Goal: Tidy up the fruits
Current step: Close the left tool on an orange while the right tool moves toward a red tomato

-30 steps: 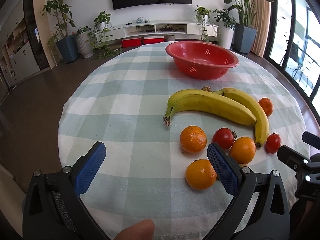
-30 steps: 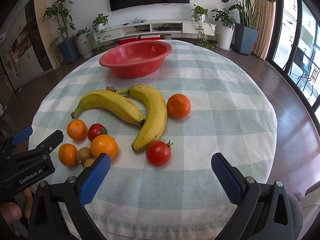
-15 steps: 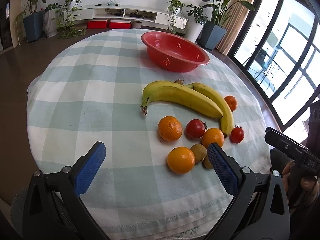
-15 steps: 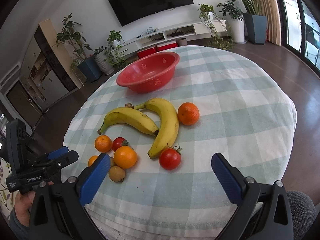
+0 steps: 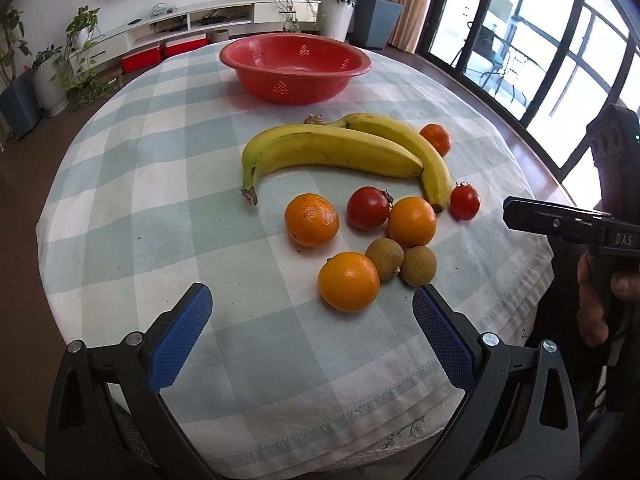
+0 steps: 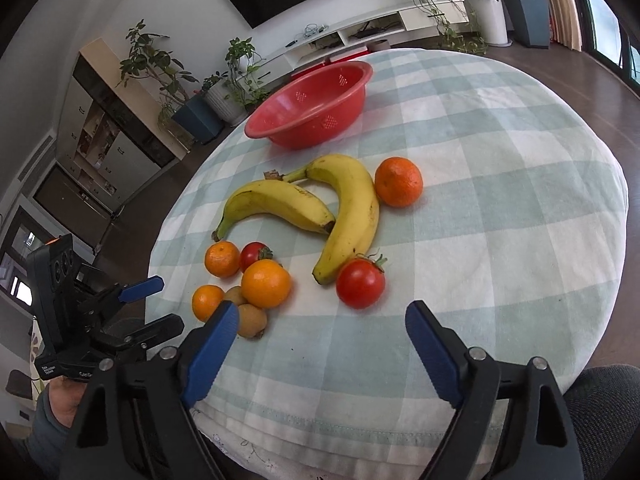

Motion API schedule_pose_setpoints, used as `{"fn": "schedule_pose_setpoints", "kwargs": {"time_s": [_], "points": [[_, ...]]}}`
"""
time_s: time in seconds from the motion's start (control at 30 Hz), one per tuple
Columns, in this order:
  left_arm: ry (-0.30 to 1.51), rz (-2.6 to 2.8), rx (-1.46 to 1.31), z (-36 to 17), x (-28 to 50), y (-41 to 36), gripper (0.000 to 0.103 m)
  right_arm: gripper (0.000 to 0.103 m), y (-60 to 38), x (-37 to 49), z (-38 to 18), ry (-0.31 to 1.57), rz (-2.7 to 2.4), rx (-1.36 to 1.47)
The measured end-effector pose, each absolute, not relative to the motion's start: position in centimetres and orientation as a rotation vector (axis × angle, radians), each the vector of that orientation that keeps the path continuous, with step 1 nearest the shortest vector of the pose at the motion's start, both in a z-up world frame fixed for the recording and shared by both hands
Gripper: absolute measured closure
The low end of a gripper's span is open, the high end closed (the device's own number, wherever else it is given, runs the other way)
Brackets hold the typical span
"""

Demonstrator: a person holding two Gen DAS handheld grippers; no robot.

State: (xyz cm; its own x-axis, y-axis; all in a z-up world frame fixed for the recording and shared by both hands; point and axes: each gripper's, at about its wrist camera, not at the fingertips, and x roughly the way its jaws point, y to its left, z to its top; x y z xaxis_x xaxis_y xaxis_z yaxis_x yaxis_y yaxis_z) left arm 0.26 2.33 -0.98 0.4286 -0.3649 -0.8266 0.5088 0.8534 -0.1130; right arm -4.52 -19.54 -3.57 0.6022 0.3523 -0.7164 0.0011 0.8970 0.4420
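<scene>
The right gripper (image 6: 316,348) is seen closing with nothing between its blue pads; a tomato (image 6: 360,283) lies just beyond them on the checked cloth (image 6: 500,208). The left gripper (image 5: 312,332) is held wide and empty, an orange (image 5: 348,281) just ahead. Two bananas (image 5: 332,152) lie farther off, and the red bowl (image 5: 295,67) is set well apart behind them.

Bare tablecloth (image 6: 500,208) right of the clustered fruit (image 6: 266,284); bowl (image 6: 312,108) beyond, unblocked.
</scene>
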Motion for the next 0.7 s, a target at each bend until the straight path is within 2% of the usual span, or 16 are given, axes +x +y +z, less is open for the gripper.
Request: {"fn": "schedule_pose_setpoints", "kwargs": {"time_s": [0.07, 0.17, 0.27, 0.33, 0.37, 0.5, 0.7], "points": [[0.986, -0.58, 0.185, -1.0, 0.1, 1.7, 0.004, 0.03, -19.2, -4.5, -3.6, 0.911, 0.219, 0.403], [1.005, -0.605, 0.216, -1.6, 0.3, 0.8, 0.013, 0.03, -19.0, -4.5, -3.6, 0.903, 0.235, 0.395], [1.02, -0.625, 0.231, -2.1, 0.7, 0.1, 0.026, 0.03, -18.7, -4.6, -3.6, 0.889, 0.236, 0.372], [1.032, -0.632, 0.232, -2.4, 1.1, -0.1, 0.039, 0.03, -18.7, -4.5, -3.6, 0.888, 0.231, 0.364], [1.04, -0.639, 0.228, -2.6, 1.3, -0.2, 0.042, 0.03, -18.7, -4.5, -3.6, 0.889, 0.233, 0.366], [1.065, -0.657, 0.233, -3.1, 1.7, -0.4, 0.063, 0.03, -18.7, -4.3, -3.7, 0.885, 0.23, 0.361], [1.067, -0.656, 0.221, -3.3, 2.0, -0.5, 0.064, 0.03, -18.5, -4.3, -3.9, 0.887, 0.234, 0.341]]}}
